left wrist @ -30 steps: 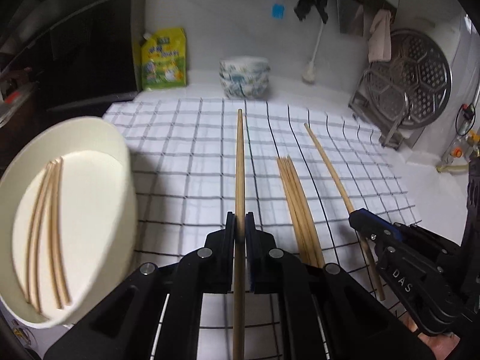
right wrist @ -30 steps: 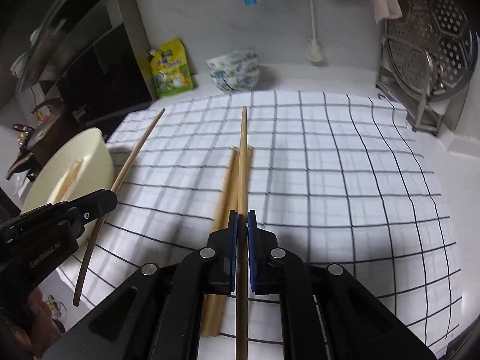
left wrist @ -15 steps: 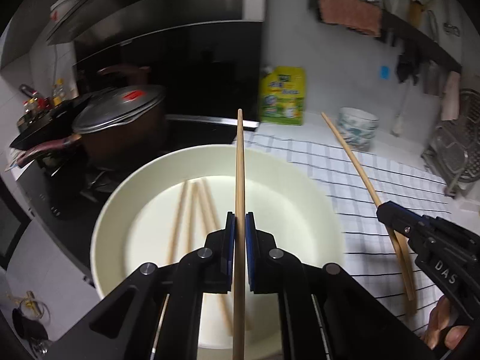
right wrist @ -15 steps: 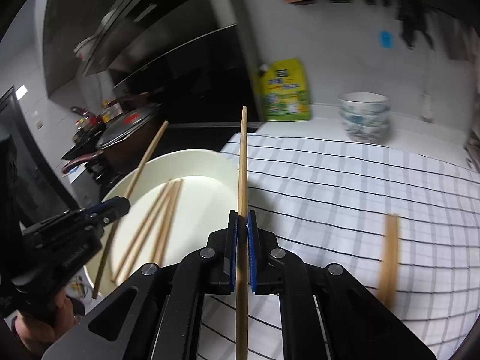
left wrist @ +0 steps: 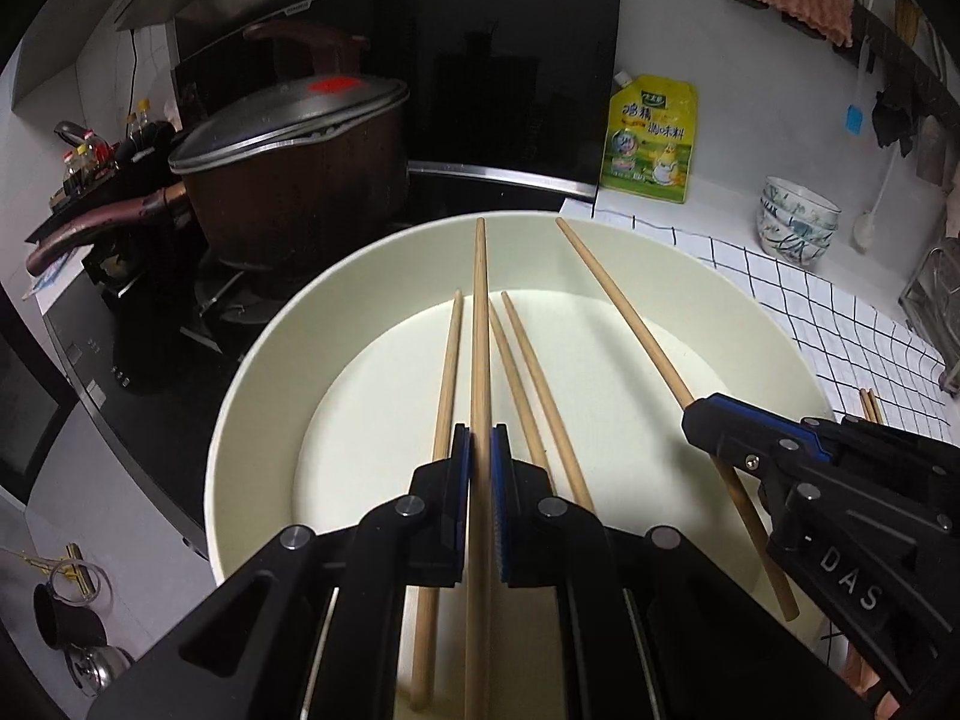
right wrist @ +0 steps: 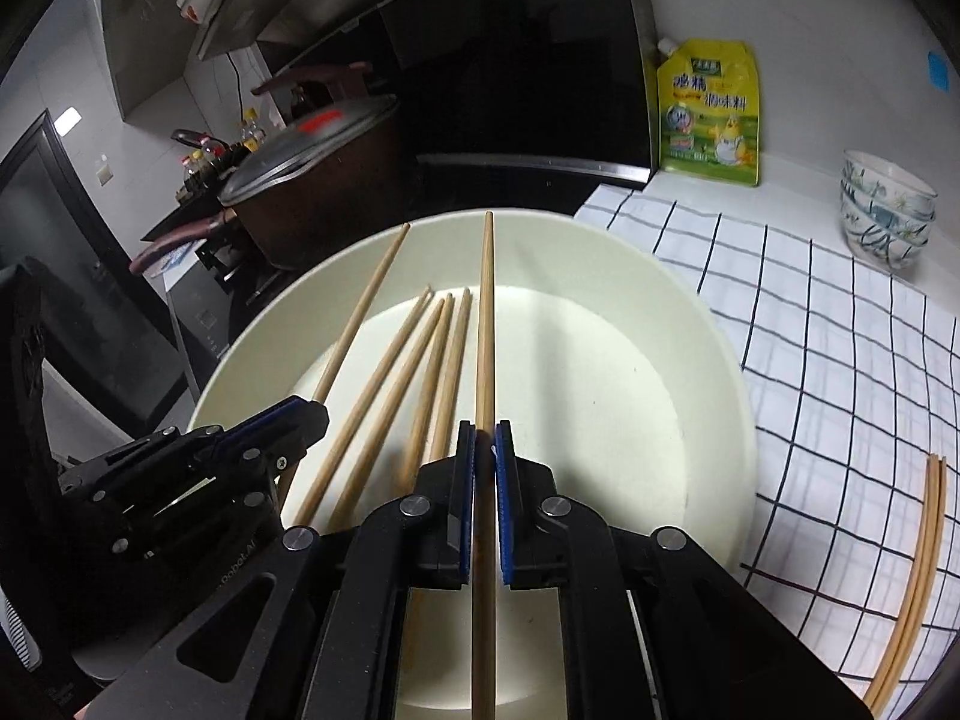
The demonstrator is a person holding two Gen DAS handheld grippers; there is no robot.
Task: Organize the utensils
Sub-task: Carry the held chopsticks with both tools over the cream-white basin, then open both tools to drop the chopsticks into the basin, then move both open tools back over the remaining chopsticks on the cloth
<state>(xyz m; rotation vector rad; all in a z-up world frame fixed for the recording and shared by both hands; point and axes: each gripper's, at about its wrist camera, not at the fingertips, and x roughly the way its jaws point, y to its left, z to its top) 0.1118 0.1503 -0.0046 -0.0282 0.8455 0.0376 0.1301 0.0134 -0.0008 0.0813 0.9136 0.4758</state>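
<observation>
Hovering over the big round cream bowl point(left wrist: 252, 420), each hand-held gripper, left point(left wrist: 480, 438) and right point(right wrist: 485, 438), is clamped near the thick end of one light, stiff wooden chopstick point(left wrist: 479, 324), probably slippery, so grip firmly.

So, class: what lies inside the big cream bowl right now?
Three loose chopsticks lie on the floor of the cream bowl. Their near ends are hidden behind the grippers, so anything lying there cannot be seen.

A lidded brown pot point(left wrist: 300, 180) sat on the stove; a yellow pouch point(left wrist: 651, 141) leaned beside stacked patterned bowls point(left wrist: 795, 222).
</observation>
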